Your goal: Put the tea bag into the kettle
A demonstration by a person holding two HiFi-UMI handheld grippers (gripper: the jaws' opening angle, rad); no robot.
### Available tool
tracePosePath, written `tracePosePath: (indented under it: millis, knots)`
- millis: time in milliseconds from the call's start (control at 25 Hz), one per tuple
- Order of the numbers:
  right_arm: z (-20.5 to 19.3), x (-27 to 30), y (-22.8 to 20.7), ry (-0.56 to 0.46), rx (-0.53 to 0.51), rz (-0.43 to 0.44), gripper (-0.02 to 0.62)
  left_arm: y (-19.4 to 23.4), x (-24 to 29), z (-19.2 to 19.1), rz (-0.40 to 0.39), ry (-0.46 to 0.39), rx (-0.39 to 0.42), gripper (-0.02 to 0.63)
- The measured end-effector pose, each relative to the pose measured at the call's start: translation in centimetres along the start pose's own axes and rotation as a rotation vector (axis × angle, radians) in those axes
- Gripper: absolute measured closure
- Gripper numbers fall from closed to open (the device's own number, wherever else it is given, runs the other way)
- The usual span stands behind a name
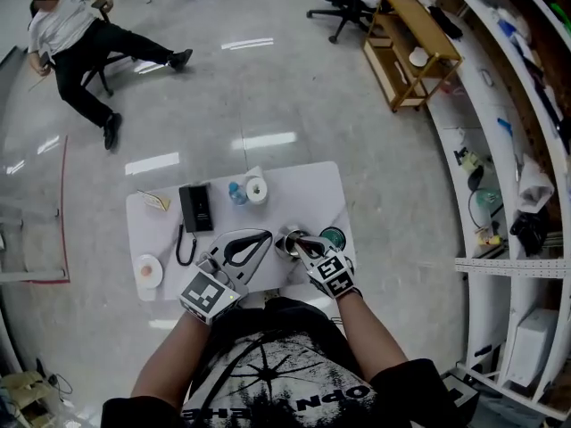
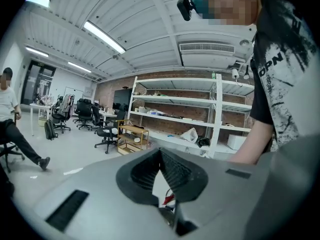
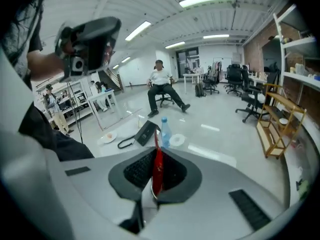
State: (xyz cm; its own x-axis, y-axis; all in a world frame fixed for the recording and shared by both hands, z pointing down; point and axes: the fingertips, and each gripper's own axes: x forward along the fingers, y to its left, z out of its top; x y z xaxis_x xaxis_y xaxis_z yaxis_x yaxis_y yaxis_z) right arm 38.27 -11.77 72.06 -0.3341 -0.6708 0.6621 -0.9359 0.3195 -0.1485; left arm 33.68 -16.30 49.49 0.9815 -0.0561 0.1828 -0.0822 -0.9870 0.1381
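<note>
While a seated person [image 1: 71, 38] lounges at the far left of a glossy floor, the head view looks steeply down on a small white table [image 1: 303, 185], where both handheld tools meet near its front edge. The right gripper [image 1: 300, 242] reaches in from the near right over the open metal kettle [image 1: 284, 239], with a dark green disc [image 1: 332, 237] just to the kettle's right. The left gripper [image 1: 267, 235] lies just left of the kettle, its tips beside the rim. Farther back on the table are a black telephone [image 1: 194, 208], a blue water bottle [image 1: 236, 193] and a roll of tape [image 1: 257, 190]. A small plate [image 1: 148, 270] sits at the near left corner. The tea bag is too small to pick out from here.

The left gripper view shows that claw clenched, tips touching, with nothing visible between them. Through the gap beneath the tips appear a red sliver of the tea bag [image 2: 168, 199] and part of the kettle's rim, with white shelving [image 2: 175, 119] far behind.

The right gripper view shows its claw clamped tight on the red tea bag [image 3: 157, 169], which is pinched edge-on and upright between the pads. The telephone, bottle, tape and plate lie on the table beyond.
</note>
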Motion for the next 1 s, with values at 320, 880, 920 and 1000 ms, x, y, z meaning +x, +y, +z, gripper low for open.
tracePosePath:
  millis: [320, 880, 920, 1000]
  knots:
    - [-5.2, 4.7, -0.7, 0.223, 0.052, -0.037, 0.577, 0.5, -1.6, -0.4, 0.040, 0.023, -0.002, 0.600]
    - [-8.8, 7.3, -1.7, 0.431, 0.043, -0.077, 0.576, 1.4, -3.5, -1.0, 0.076, 0.045, -0.007, 0.600]
    - [-8.8, 7.5, -1.6, 0.437, 0.048, -0.077, 0.576, 1.4, -3.6, -1.0, 0.076, 0.047, -0.003, 0.600]
    - [-9.0, 7.7, -1.6, 0.446, 0.063, -0.084, 0.575, 1.4, -3.6, -1.1, 0.075, 0.053, 0.005, 0.600]
